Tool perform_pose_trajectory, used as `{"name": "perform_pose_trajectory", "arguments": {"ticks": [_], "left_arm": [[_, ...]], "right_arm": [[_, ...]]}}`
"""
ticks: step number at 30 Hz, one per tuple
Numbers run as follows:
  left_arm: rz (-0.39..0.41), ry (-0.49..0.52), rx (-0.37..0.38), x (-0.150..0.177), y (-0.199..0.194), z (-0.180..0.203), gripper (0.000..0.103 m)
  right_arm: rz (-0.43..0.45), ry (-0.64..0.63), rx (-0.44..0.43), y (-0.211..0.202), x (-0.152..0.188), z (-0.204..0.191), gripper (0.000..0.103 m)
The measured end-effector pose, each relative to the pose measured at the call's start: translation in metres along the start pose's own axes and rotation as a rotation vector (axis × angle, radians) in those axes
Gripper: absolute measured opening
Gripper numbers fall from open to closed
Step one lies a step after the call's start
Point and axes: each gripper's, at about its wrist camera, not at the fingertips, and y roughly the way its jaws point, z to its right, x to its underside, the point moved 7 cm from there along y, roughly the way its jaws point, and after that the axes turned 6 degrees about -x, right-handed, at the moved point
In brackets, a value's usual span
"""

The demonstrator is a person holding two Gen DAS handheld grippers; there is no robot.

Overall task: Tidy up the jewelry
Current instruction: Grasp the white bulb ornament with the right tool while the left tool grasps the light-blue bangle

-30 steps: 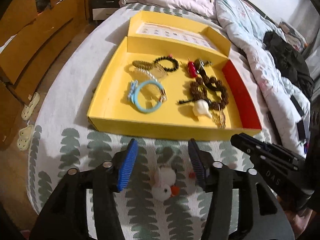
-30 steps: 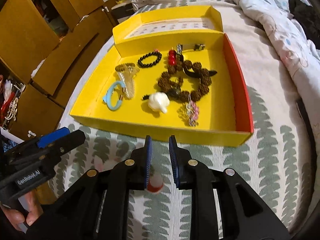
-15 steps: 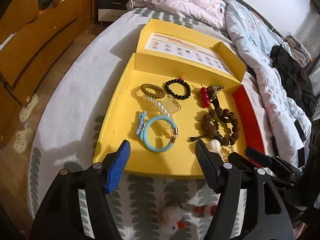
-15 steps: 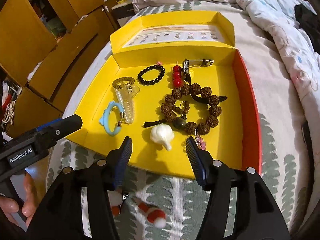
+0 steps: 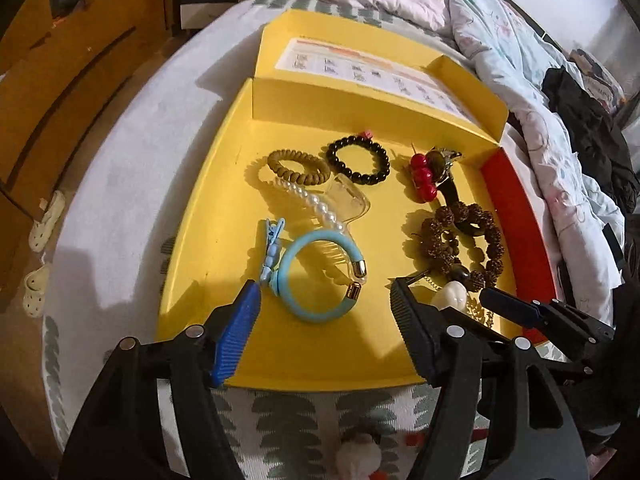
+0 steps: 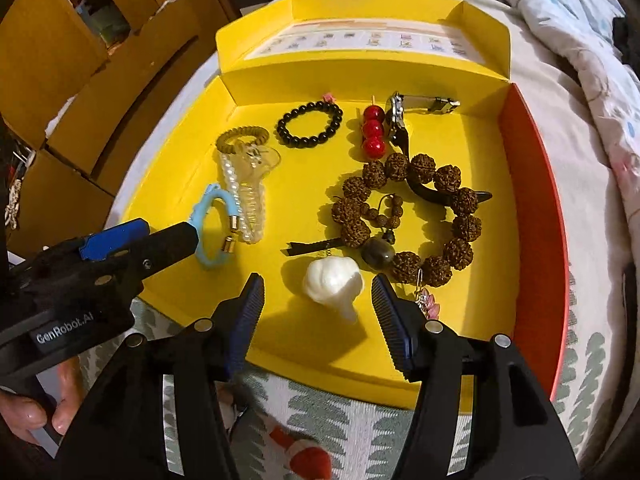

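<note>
The right gripper (image 6: 318, 296), jaws wide and empty, brackets the white shell-shaped charm (image 6: 333, 285) lying just ahead; the left gripper (image 5: 325, 304), equally wide, faces the blue bangle (image 5: 320, 276).

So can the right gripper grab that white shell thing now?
Probably yes. The right gripper is open, its fingers either side of the white shell-shaped ornament, with nothing between. The brown bead bracelet lies just beyond it, close but not blocking.
</note>
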Motion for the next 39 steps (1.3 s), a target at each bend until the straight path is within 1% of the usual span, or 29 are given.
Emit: {"name": "perform_pose_trajectory", "arguments": {"ticks": [6,11,14,19,22,24,25,27,29,32,35,36,38,39], "left_arm": [[-0.034,0.006,-0.004,-0.002,0.016,-0.002,0.067],[-0.047,0.01,-0.045,-0.002,0.026,-0.008,0.067],[-0.057,-0.003,-0.056,-0.001,0.033,-0.012,0.067],[-0.047,-0.009,-0.062,-0.003,0.033,-0.015,0.067],[-0.042,-0.005,-0.078,-0.002,0.033,-0.017,0.06],[-0.037,-0.005,-0.088,-0.003,0.033,-0.019,0.05],[-0.037,-0.002,-0.089,-0.004,0.034,-0.019,0.049],[-0.038,0.002,-0.089,-0.004,0.034,-0.02,0.044],[-0.049,0.007,-0.076,-0.003,0.037,-0.019,0.037],[-0.087,0.004,-0.068,0.002,0.047,-0.019,0.036],[-0.075,0.017,-0.09,0.002,0.047,-0.017,0.036],[-0.075,0.013,-0.087,0.002,0.046,-0.017,0.036],[-0.076,0.005,-0.086,0.001,0.047,-0.019,0.035],[-0.075,0.0,-0.088,0.002,0.047,-0.02,0.033]], "right_arm": [[-0.026,0.01,-0.006,0.014,-0.001,0.005,0.06],[-0.051,-0.011,-0.002,0.025,0.001,0.0,0.06],[-0.055,-0.017,0.008,0.028,0.001,0.0,0.06],[-0.053,-0.021,0.009,0.03,0.002,0.0,0.059],[-0.05,-0.026,0.011,0.03,0.001,-0.001,0.058],[-0.057,-0.033,0.014,0.032,0.003,-0.003,0.058],[-0.057,-0.037,0.019,0.032,0.003,-0.003,0.058],[-0.053,-0.042,0.025,0.033,0.003,-0.004,0.057],[-0.049,-0.041,0.029,0.033,0.003,-0.004,0.056],[-0.045,-0.043,0.031,0.033,0.002,-0.003,0.056],[-0.045,-0.045,0.033,0.033,0.003,-0.003,0.056],[-0.044,-0.045,0.034,0.033,0.003,-0.003,0.056],[-0.043,-0.046,0.045,0.032,0.003,-0.002,0.048],[-0.044,-0.047,0.045,0.032,0.003,-0.001,0.047]]}}
